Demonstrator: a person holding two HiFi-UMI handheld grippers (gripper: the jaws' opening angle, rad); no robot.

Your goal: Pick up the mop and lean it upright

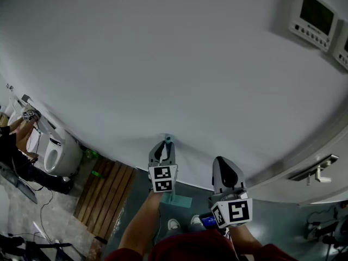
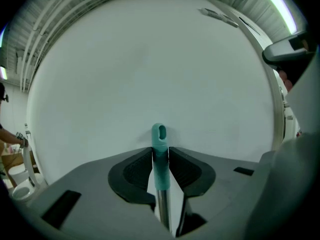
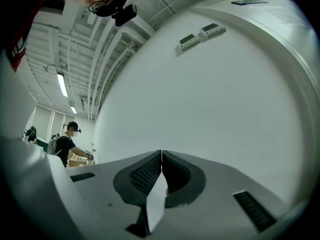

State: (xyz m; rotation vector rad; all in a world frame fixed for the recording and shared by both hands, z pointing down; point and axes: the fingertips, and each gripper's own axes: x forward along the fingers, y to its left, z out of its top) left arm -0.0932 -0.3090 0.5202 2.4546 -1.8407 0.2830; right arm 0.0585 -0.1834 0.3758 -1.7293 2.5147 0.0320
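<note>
The mop's metal handle with a teal end cap [image 2: 159, 134] stands upright, close to the white wall [image 2: 150, 74]. My left gripper [image 2: 160, 153] is shut on it just below the cap, with both pads pressing the handle. In the head view the cap [image 1: 168, 140] pokes up above the left gripper [image 1: 163, 155], and the teal mop head [image 1: 177, 200] lies on the floor below. My right gripper [image 1: 224, 165] hangs to the right of the mop, apart from it. Its jaws [image 3: 161, 155] are shut together with nothing between them.
The white wall fills the view ahead. Two control panels [image 1: 314, 16] hang high on the right, above a door handle [image 1: 317, 171]. A slatted wooden board [image 1: 106, 192] lies on the floor at left. Beyond it are white fixtures [image 1: 57, 152] and another person [image 3: 65, 145].
</note>
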